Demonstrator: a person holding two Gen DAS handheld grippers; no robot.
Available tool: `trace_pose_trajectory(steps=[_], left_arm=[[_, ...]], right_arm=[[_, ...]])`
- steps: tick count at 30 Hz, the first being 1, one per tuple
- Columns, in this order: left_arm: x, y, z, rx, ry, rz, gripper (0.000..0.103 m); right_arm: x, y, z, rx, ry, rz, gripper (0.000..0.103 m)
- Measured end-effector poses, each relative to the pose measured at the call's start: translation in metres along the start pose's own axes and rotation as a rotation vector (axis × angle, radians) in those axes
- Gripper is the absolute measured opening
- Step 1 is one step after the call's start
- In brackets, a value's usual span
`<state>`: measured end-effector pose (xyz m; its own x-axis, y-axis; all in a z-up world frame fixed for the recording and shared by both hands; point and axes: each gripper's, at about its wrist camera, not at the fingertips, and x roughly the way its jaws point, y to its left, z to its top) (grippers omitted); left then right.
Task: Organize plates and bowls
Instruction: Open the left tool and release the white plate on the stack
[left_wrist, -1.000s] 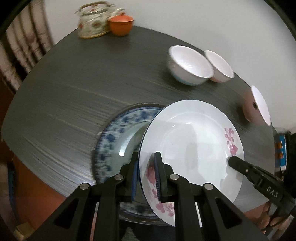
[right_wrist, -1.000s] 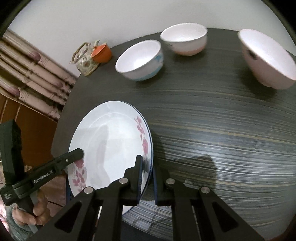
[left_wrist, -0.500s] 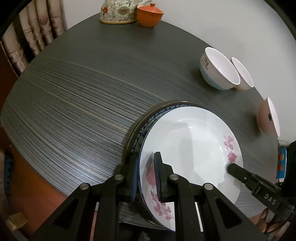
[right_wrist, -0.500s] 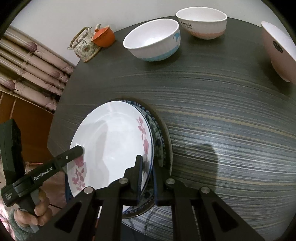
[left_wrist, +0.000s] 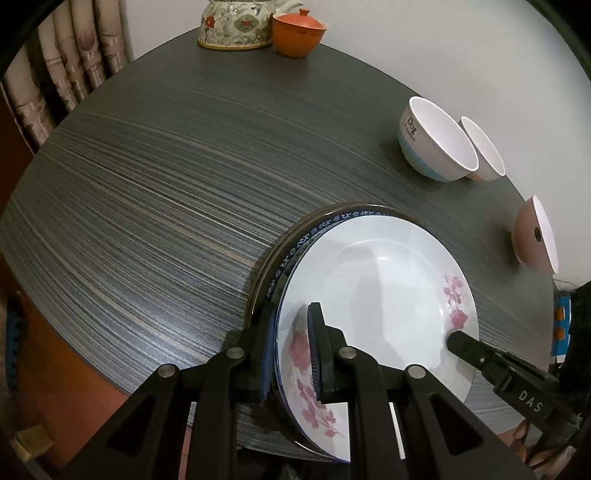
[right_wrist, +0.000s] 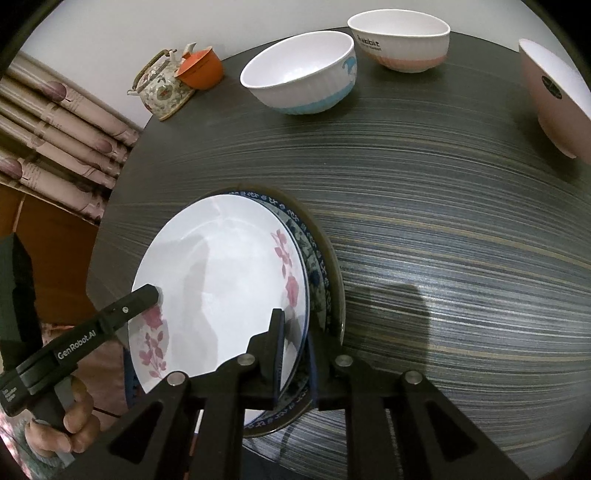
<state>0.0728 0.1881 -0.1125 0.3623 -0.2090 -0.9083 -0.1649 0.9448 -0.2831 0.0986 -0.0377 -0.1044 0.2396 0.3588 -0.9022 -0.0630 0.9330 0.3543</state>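
A white plate with pink flowers (left_wrist: 373, 295) (right_wrist: 221, 280) lies on top of a blue-patterned plate (left_wrist: 314, 230) (right_wrist: 314, 266), which sits on a dark plate at the near table edge. My left gripper (left_wrist: 291, 354) is shut on the white plate's near rim. My right gripper (right_wrist: 293, 354) is shut on the rim on the opposite side; it also shows in the left wrist view (left_wrist: 452, 339). Three bowls stand behind: a white and blue one (left_wrist: 436, 140) (right_wrist: 303, 74), a white and pink one (right_wrist: 400, 40), and a pink one (left_wrist: 533, 236) (right_wrist: 554, 96).
A floral teapot (left_wrist: 232, 26) (right_wrist: 162, 88) and an orange lidded cup (left_wrist: 299, 33) (right_wrist: 201, 68) stand at the far edge of the dark striped table (left_wrist: 166, 166). Curtains (right_wrist: 55, 122) hang beyond the table. A wall runs behind the bowls.
Both grippers have lowered the white flowered plate from a raised tilt down onto the blue-patterned plate. Both keep their hold on its rim.
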Motion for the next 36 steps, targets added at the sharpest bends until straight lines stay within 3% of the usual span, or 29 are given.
trace_pose_trajectory(steps=[4, 17, 24, 36], left_arm=[[0.001, -0.002, 0.0, 0.012, -0.009, -0.009, 0.02], [0.001, -0.003, -0.001, 0.02, -0.033, 0.0, 0.022], [0.002, -0.007, -0.001, 0.036, -0.042, 0.008, 0.025], [0.002, -0.015, -0.004, 0.077, -0.072, 0.072, 0.026]], right_arm=[[0.0, 0.001, -0.001, 0.002, -0.006, -0.005, 0.013], [0.003, 0.009, 0.002, -0.019, -0.022, -0.055, 0.015], [0.003, 0.019, 0.0, -0.036, -0.025, -0.078, 0.027], [0.004, 0.026, -0.003, -0.038, -0.033, -0.103, 0.037]])
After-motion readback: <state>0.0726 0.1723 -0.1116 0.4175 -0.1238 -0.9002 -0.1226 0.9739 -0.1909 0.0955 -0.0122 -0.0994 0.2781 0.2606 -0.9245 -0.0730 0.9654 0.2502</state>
